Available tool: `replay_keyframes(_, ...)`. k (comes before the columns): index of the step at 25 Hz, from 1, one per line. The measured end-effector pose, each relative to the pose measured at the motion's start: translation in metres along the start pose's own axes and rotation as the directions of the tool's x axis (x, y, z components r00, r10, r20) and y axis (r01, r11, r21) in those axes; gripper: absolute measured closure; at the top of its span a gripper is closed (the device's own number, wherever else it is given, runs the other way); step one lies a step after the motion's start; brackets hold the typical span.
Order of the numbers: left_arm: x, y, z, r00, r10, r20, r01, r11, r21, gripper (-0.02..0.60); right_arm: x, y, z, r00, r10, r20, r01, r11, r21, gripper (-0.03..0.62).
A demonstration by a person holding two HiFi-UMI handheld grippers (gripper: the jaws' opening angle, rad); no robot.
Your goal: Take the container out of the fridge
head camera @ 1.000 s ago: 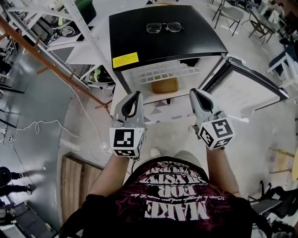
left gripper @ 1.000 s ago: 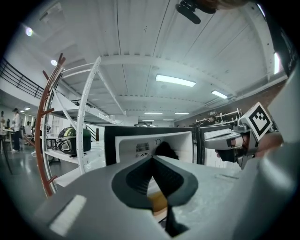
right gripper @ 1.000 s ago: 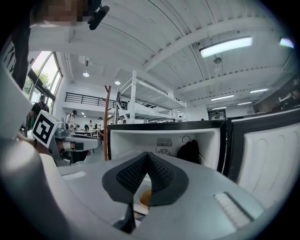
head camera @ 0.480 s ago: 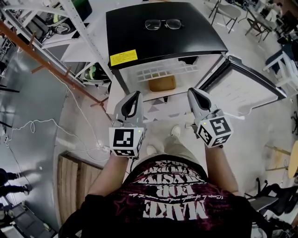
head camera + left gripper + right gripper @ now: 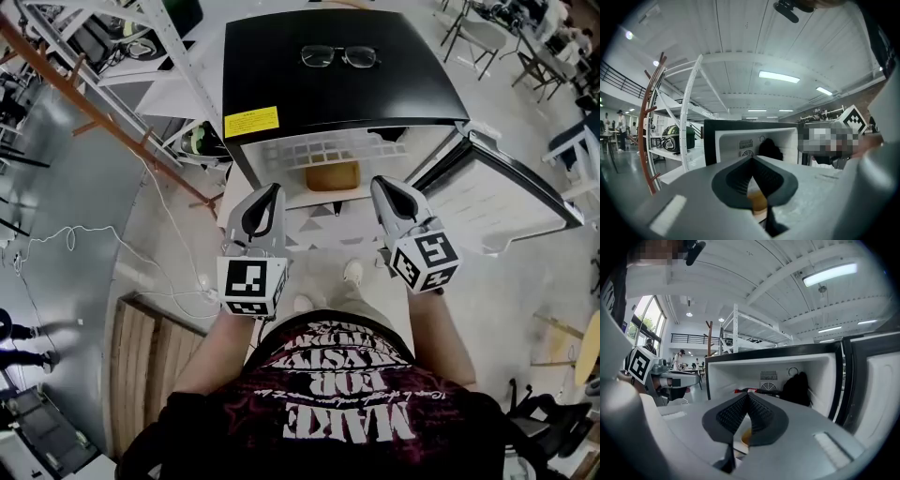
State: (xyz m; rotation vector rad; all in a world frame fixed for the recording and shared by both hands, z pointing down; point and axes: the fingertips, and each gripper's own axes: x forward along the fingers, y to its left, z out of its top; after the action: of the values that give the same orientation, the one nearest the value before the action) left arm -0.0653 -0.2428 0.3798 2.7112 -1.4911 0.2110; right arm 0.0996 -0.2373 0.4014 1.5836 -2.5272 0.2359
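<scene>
The left gripper (image 5: 751,159) has its jaws pressed together at the tips, with nothing between them. The right gripper (image 5: 747,397) is closed the same way and is also empty. In the head view, the left gripper (image 5: 270,193) and the right gripper (image 5: 382,184) are held side by side but apart, both on the near side of the open fridge (image 5: 337,89) and pointing into it.

The container (image 5: 332,175), amber in colour, sits on a white shelf inside the fridge, farther in than both grippers and between their lines. Neither gripper touches it. Part of it shows through the gap under the closed jaw tips in each gripper view.

The fridge door (image 5: 511,202) stands swung open on the right. A pair of glasses (image 5: 339,57) lies on the black fridge top, and a yellow label (image 5: 251,121) is on its near left edge.
</scene>
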Motion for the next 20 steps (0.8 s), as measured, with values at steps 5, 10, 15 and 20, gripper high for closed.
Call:
replay_keyframes(5, 0.009, -0.003, -0.004, 1.0, 0.009, -0.019, -0.009, 1.0, 0.001, 0.581, 0.01, -0.012, -0.011, 1.0, 0.012, -0.023, -0.012, 1.0, 0.008, 0.569)
replay_keyframes(10, 0.018, -0.005, -0.007, 0.999, 0.019, -0.027, -0.02, 1.0, -0.006, 0.581, 0.017, -0.021, -0.02, 0.998, 0.021, -0.051, -0.021, 1.0, 0.008, 0.569)
replay_keyframes(15, 0.024, -0.004, -0.01, 0.999, 0.03, -0.033, -0.03, 0.999, -0.013, 0.581, 0.023, -0.027, -0.028, 0.997, 0.031, -0.072, -0.031, 1.0, 0.005, 0.569)
replay_keyframes(20, 0.026, -0.001, -0.009, 0.999, 0.042, -0.031, -0.043, 0.999, -0.015, 0.581, 0.029, -0.032, -0.04, 0.995, 0.036, -0.097, -0.036, 0.999, 0.01, 0.569)
